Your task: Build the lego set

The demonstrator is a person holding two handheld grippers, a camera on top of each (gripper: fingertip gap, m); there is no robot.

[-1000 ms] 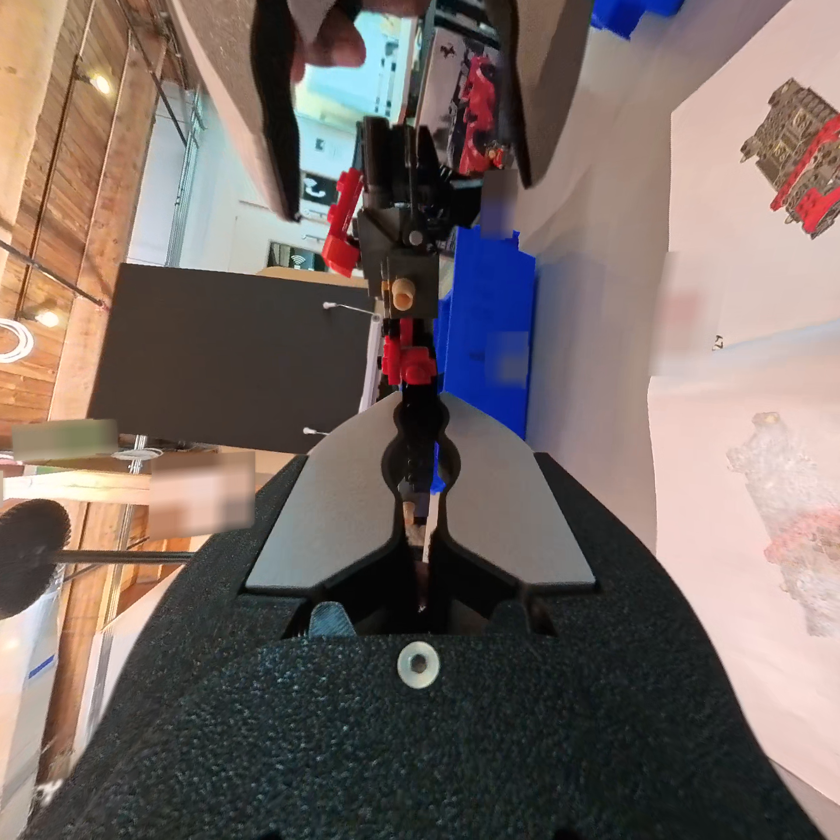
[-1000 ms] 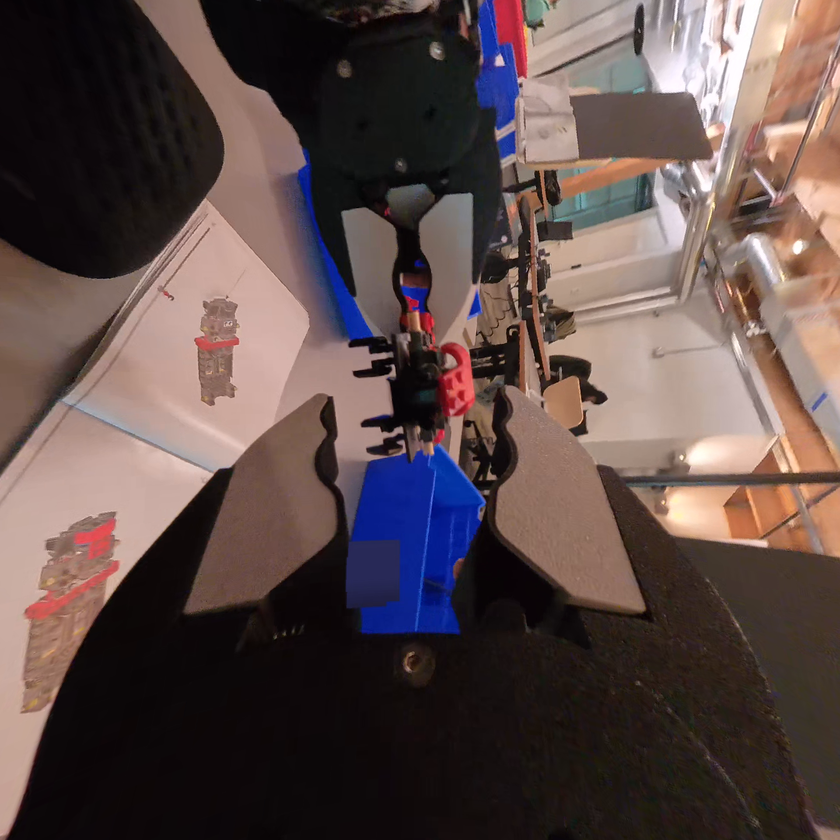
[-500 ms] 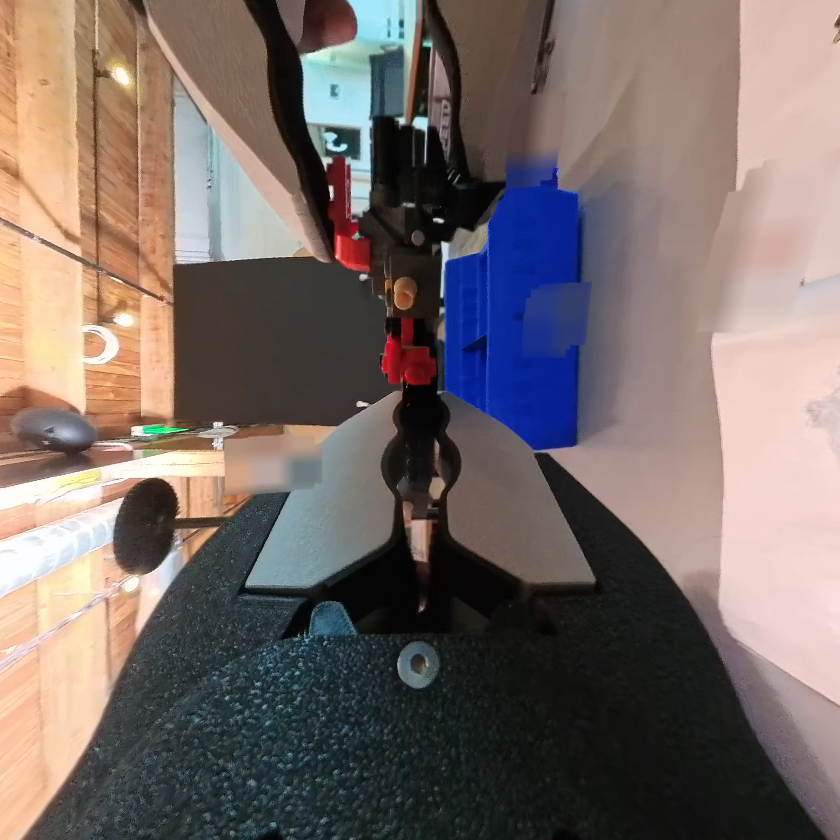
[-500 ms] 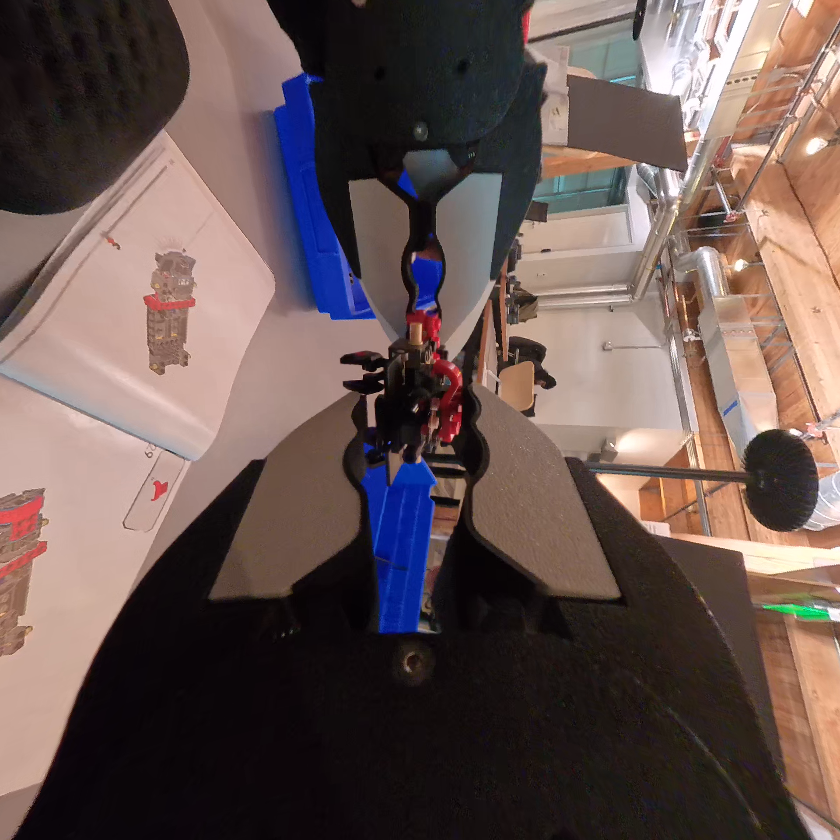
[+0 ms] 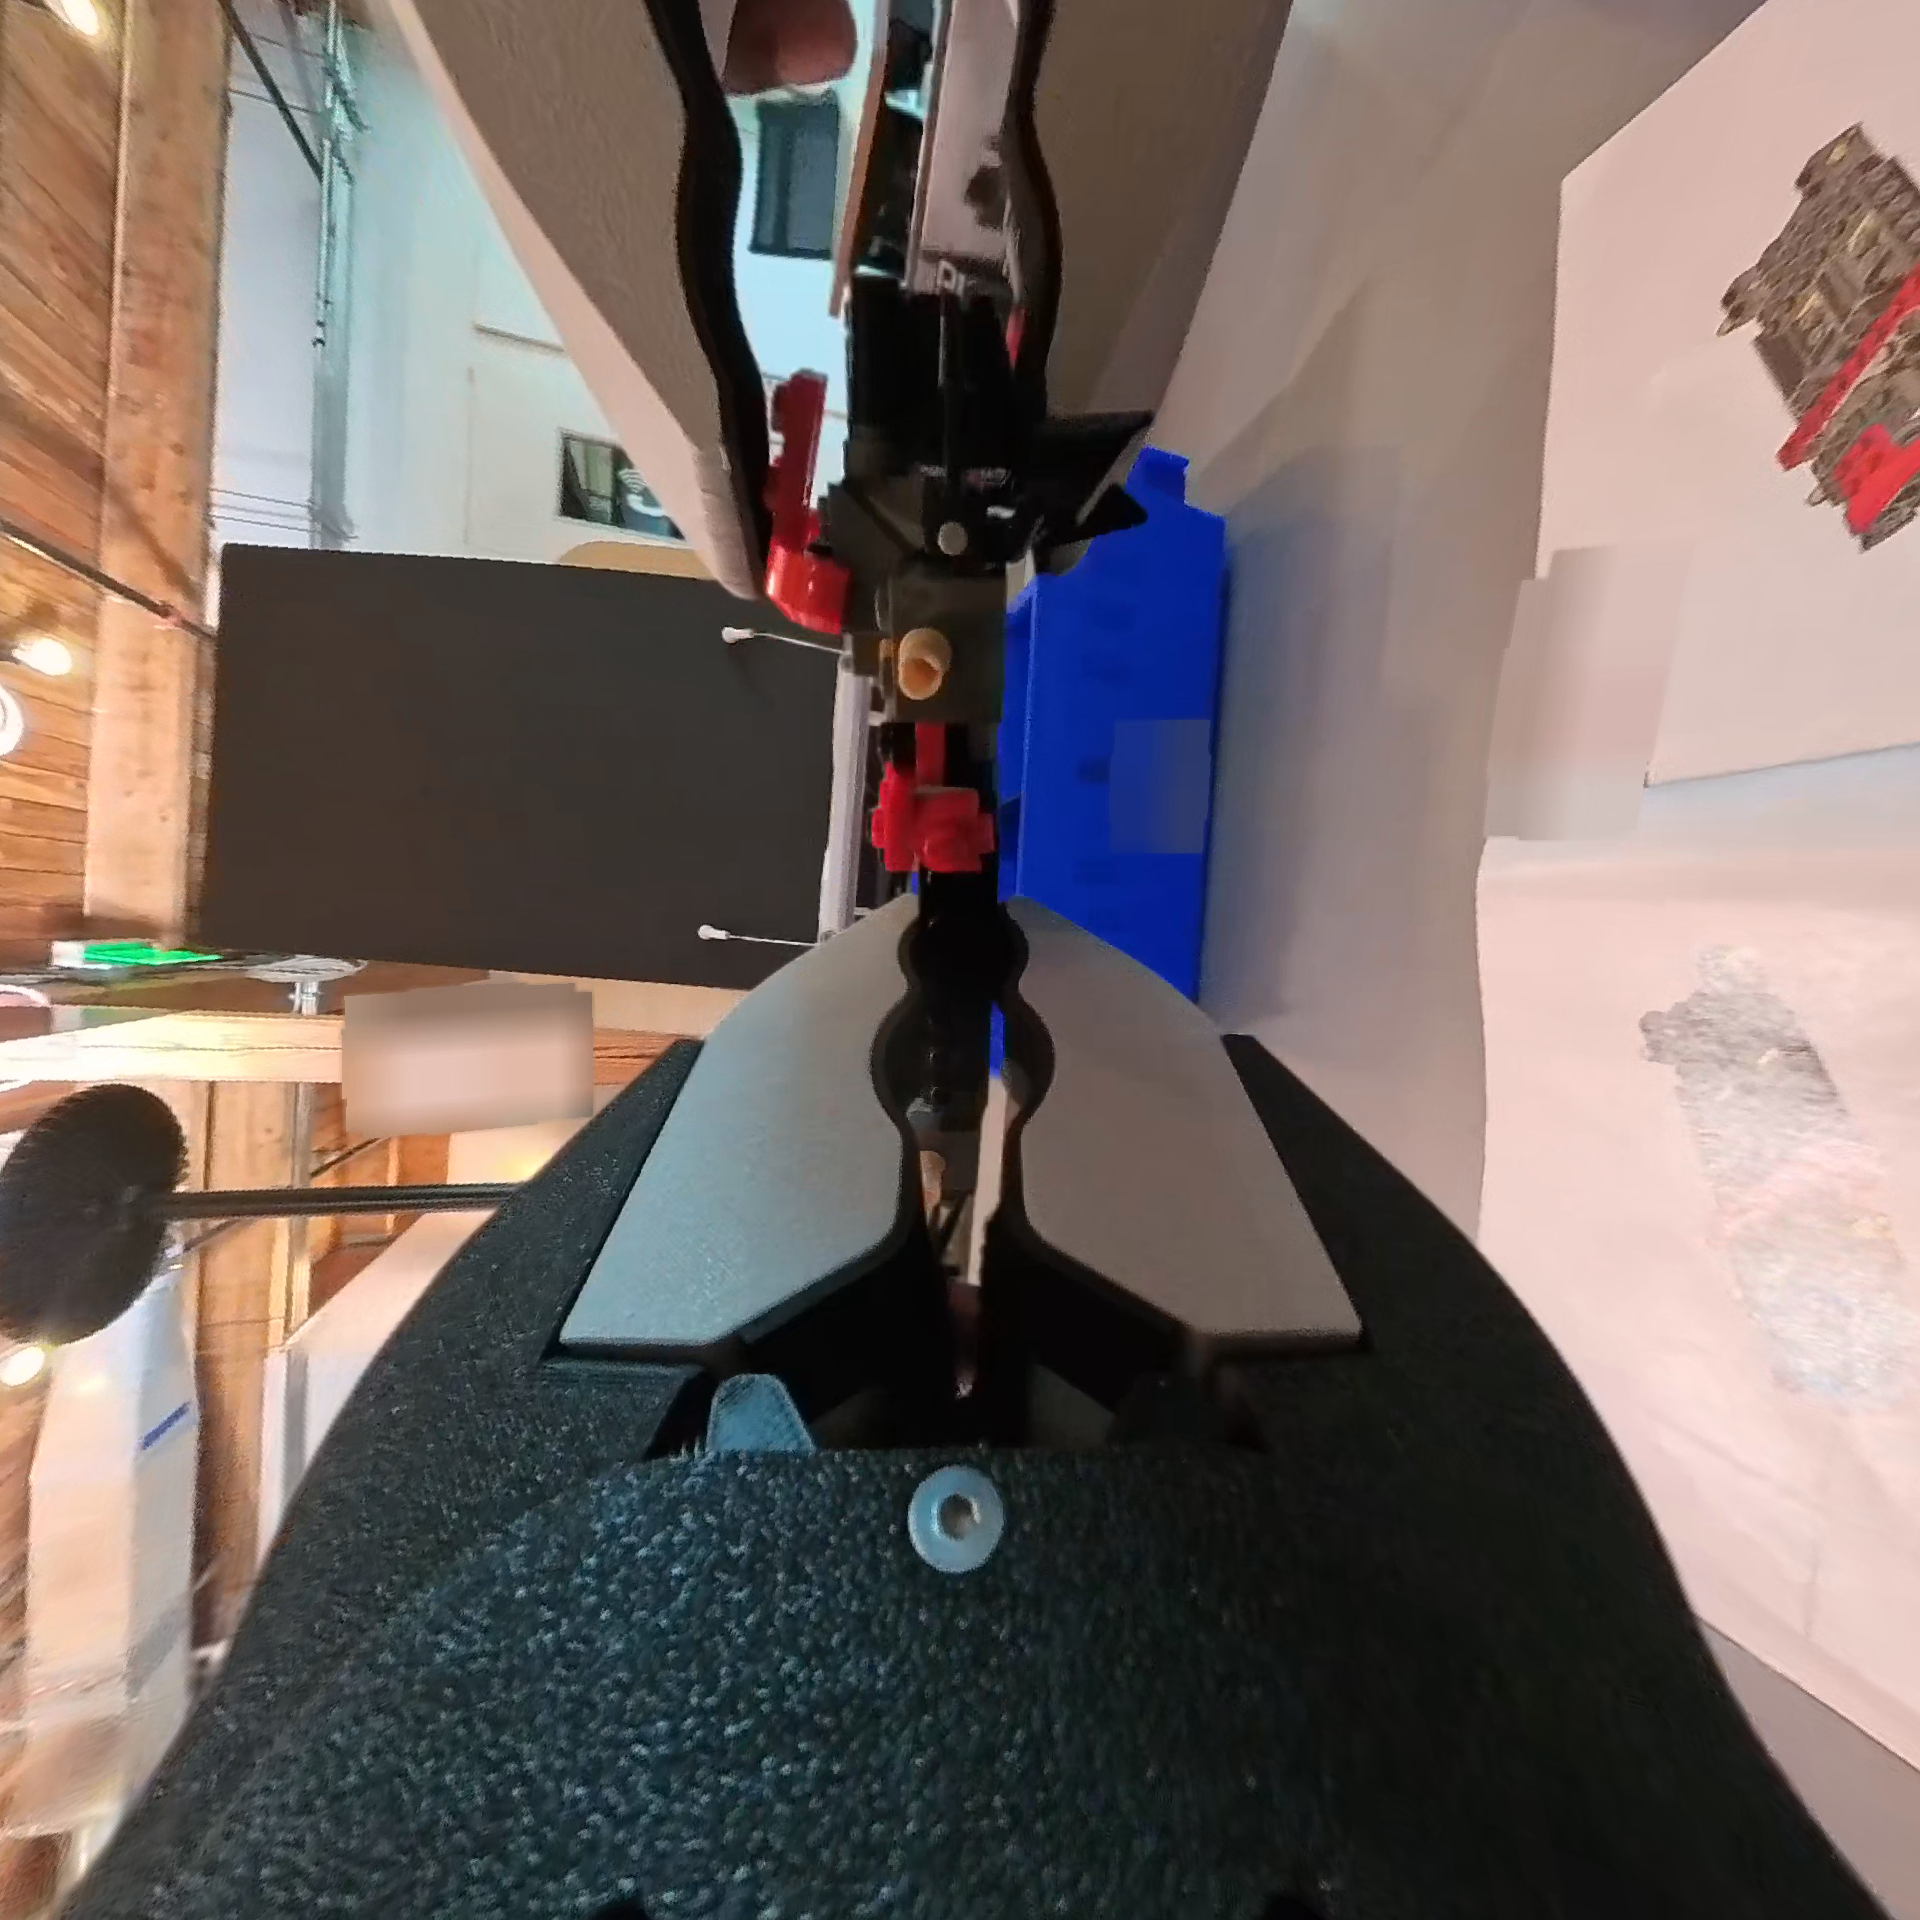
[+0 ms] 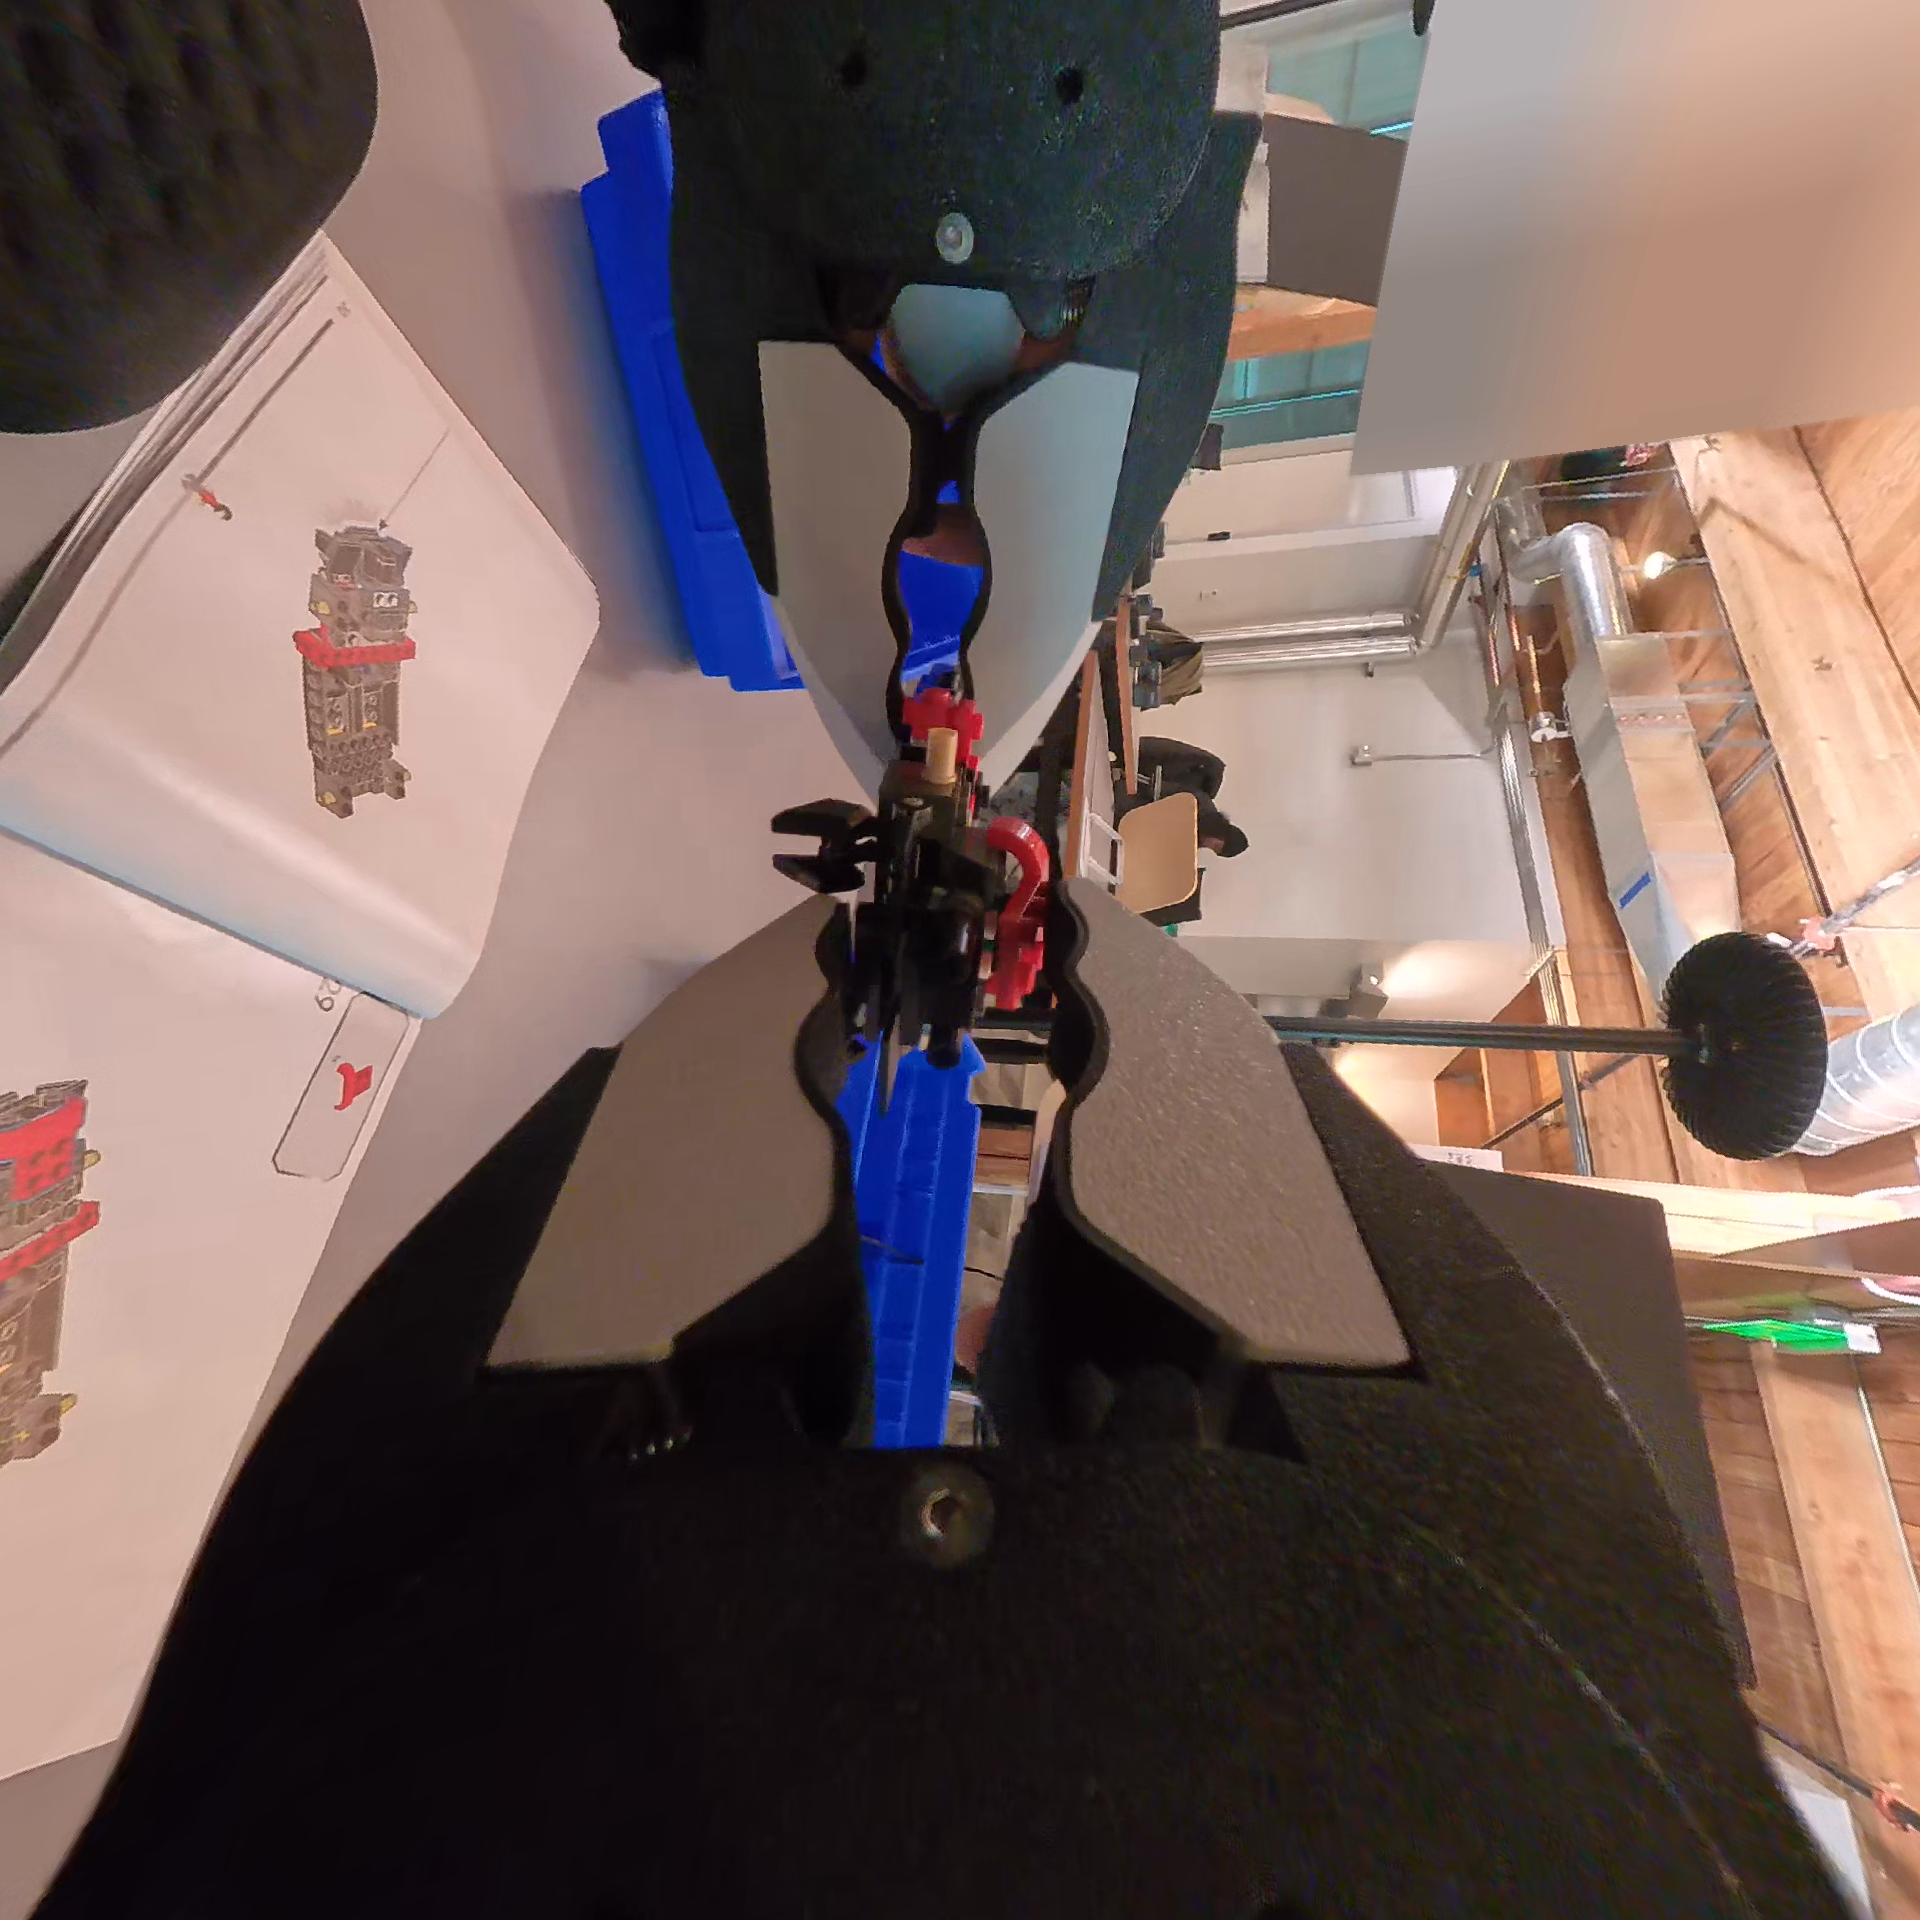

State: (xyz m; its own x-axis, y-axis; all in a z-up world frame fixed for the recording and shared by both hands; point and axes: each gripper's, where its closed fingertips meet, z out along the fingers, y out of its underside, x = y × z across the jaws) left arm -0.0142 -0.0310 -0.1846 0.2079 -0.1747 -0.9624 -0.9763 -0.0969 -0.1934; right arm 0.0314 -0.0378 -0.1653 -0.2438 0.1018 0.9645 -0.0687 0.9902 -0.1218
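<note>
Black-and-red lego assembly held in the air between both grippers: left gripper jaws clamped on its thin black end, right gripper jaws apart, straddling the far end, contact unclear. Blue bin and open instruction booklet on tabletop behind; booklet print unreadable.

Each wrist camera sat just behind its own gripper, rolled sideways and aimed along the fingers. The two faced one another at close range, sharing the lego assembly, blue bin and instruction booklet.
</note>
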